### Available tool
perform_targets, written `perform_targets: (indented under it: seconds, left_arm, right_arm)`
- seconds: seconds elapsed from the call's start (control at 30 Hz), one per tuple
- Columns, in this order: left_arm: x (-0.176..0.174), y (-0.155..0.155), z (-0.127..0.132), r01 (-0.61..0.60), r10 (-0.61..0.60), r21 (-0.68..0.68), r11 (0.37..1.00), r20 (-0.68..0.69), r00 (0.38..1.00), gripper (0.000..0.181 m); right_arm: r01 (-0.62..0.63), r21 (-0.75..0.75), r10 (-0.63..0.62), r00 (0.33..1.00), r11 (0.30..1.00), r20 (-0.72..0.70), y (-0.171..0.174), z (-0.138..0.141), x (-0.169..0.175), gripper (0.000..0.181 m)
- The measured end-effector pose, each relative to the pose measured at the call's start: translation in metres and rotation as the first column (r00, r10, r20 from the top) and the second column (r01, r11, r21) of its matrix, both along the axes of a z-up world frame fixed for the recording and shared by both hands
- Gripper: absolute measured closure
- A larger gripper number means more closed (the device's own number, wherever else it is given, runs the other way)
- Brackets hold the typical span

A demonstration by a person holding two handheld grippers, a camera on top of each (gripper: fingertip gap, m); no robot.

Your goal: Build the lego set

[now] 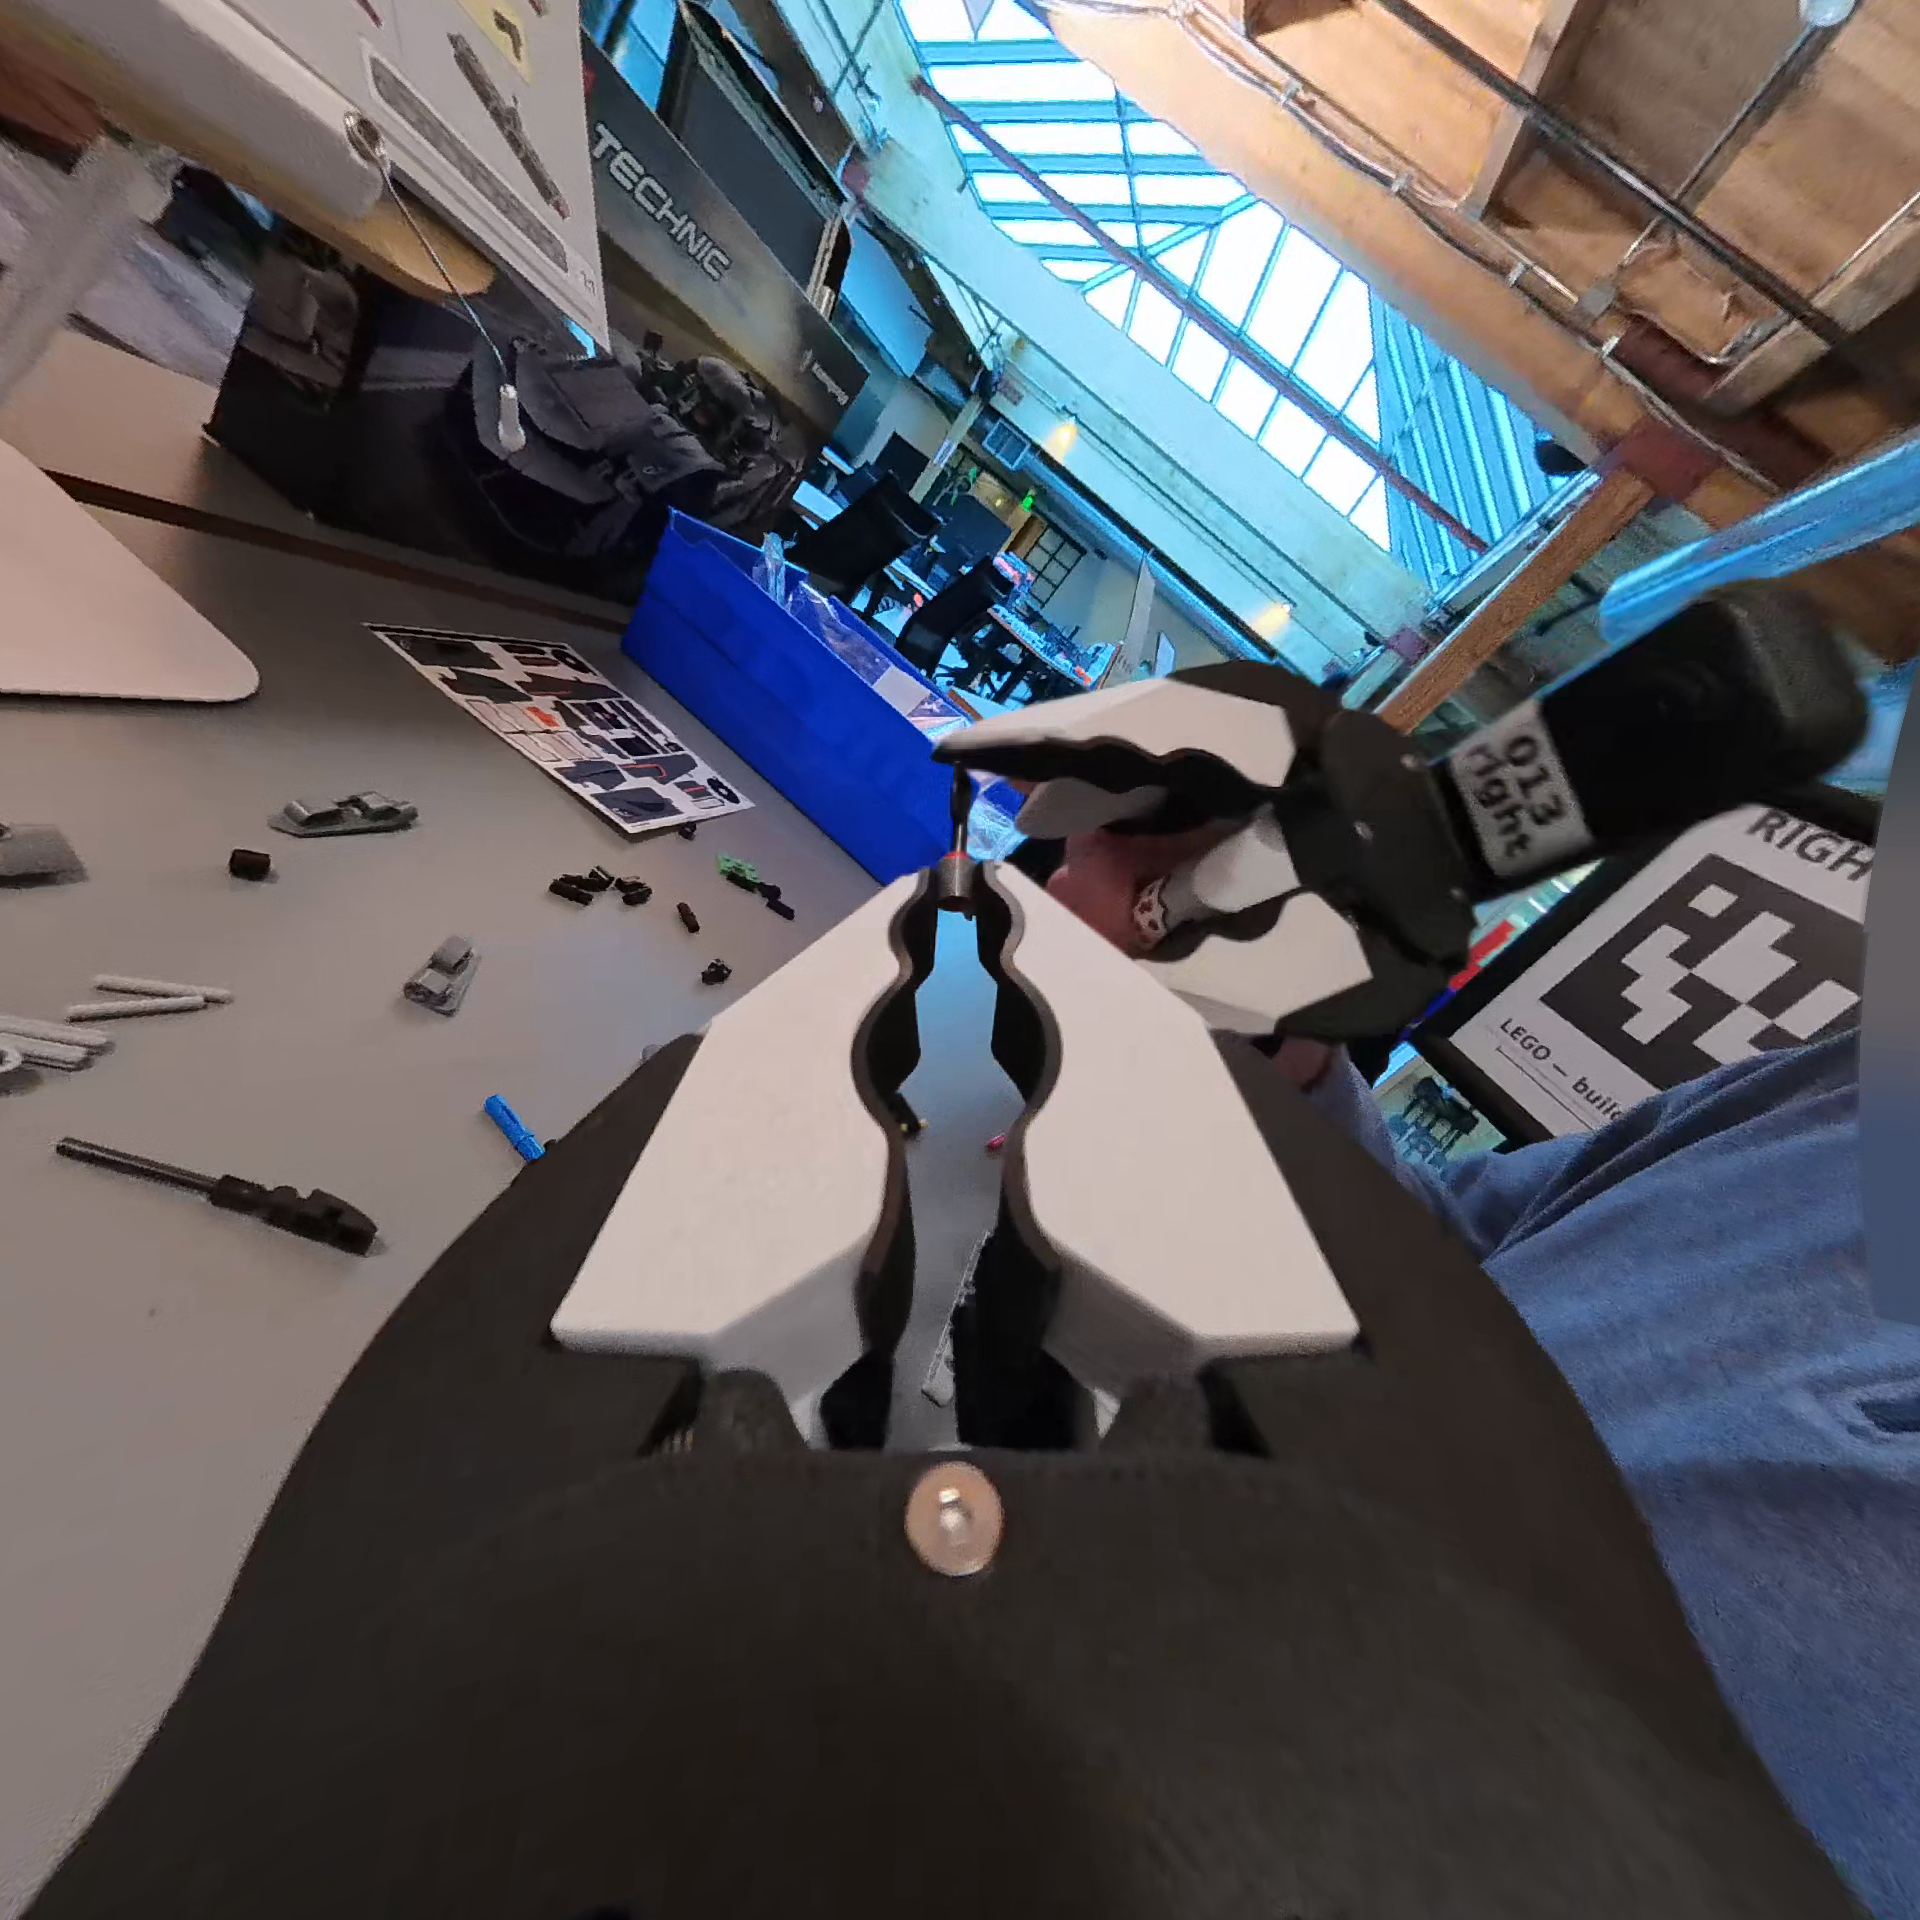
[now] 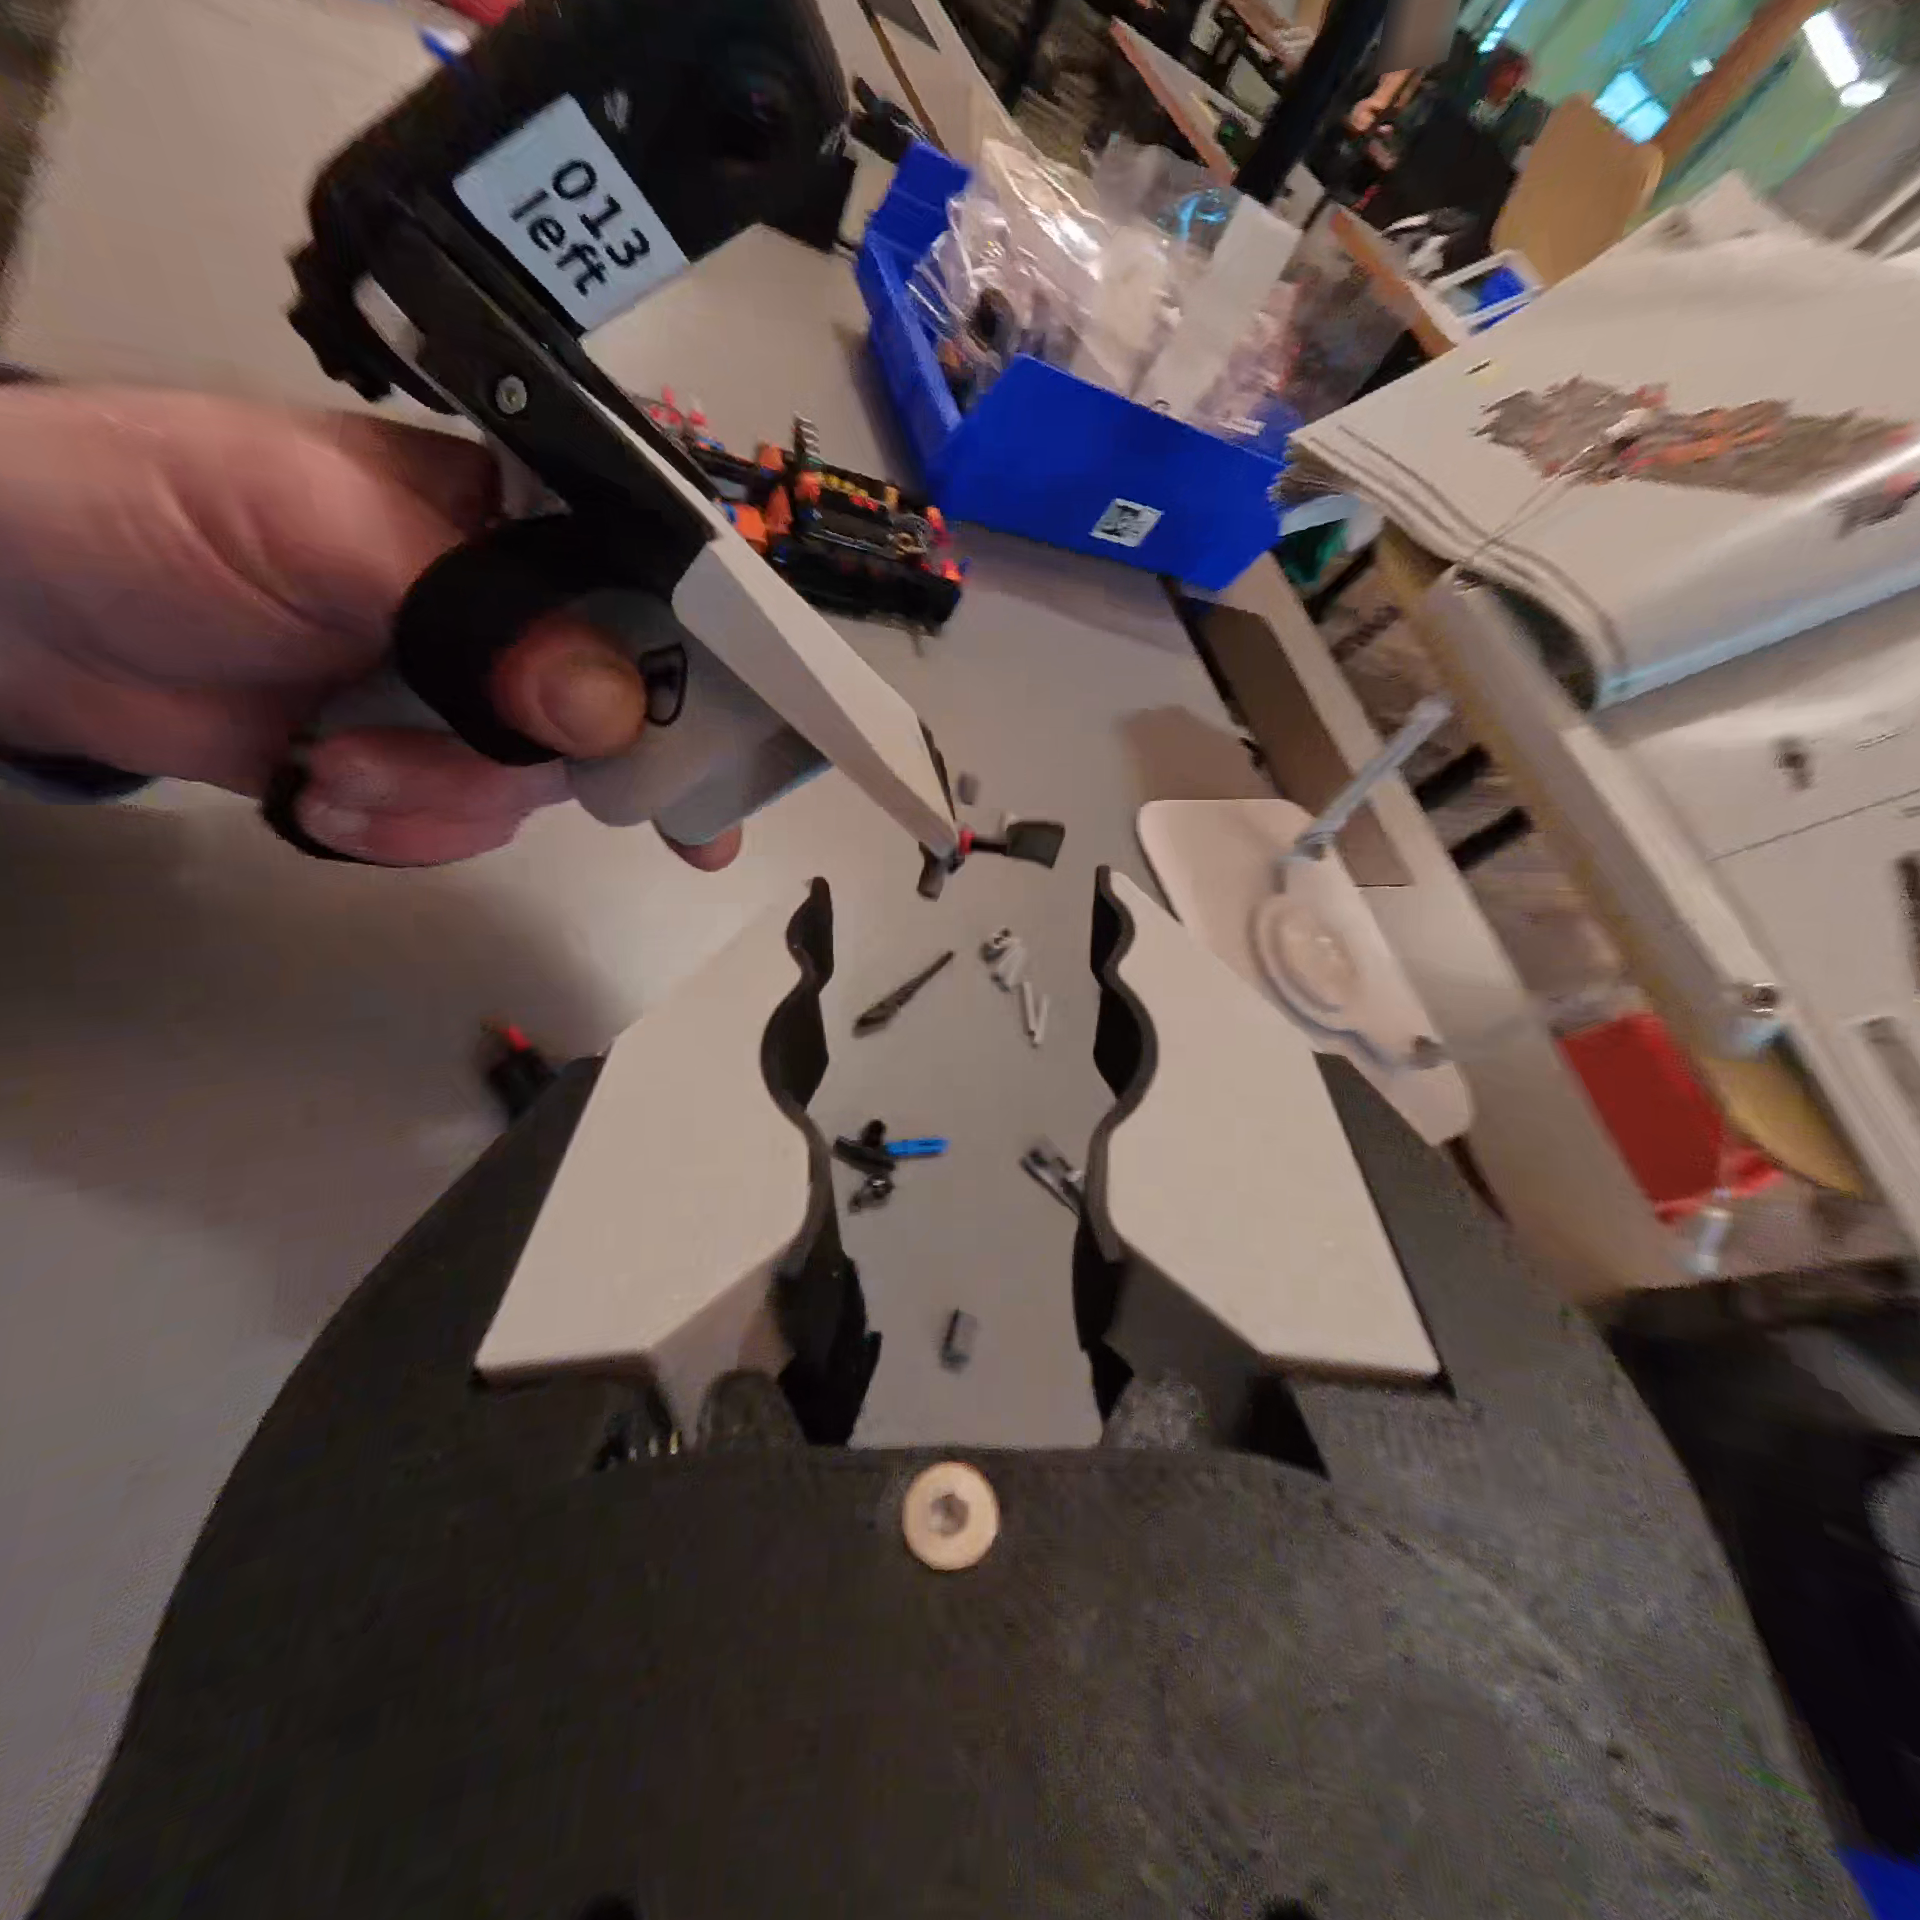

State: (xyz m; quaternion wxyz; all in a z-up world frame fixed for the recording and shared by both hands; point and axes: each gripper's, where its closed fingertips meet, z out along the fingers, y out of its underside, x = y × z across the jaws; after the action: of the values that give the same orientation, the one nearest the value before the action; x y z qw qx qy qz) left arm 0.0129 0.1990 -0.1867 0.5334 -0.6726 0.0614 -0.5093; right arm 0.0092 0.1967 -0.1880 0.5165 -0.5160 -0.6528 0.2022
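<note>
Axle piece [image 1: 957,871] is pinched upright in the left gripper [image 1: 958,883]; the right gripper [image 2: 961,894], jaws spread, is held just beside it.

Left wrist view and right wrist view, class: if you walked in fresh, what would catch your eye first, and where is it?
First, the left gripper, shut on a small grey lego piece with a red ring, held in mid-air before the open right gripper. Next, the bright blue bin of plastic bags at the table's far side, and the small loose parts scattered on the grey table.
</note>
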Motion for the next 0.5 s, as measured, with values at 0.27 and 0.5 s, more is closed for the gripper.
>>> perform_targets:
  seconds: [0.27, 0.5]
  left_arm:
    - [0.014, -0.001, 0.001, -0.024, 0.024, -0.01, 1.0, -0.045, 0.999, 0.176]
    - [0.017, 0.0, 0.0, -0.042, 0.042, -0.017, 0.999, -0.03, 0.999, 0.176]
  right_arm:
    - [0.098, 0.191, -0.106, 0.994, 0.977, 0.031, 0.006, 0.002, 0.002, 0.151]
    - [0.129, 0.199, -0.137, 0.99, 0.972, 0.028, 0.008, 0.001, 0.006, 0.154]
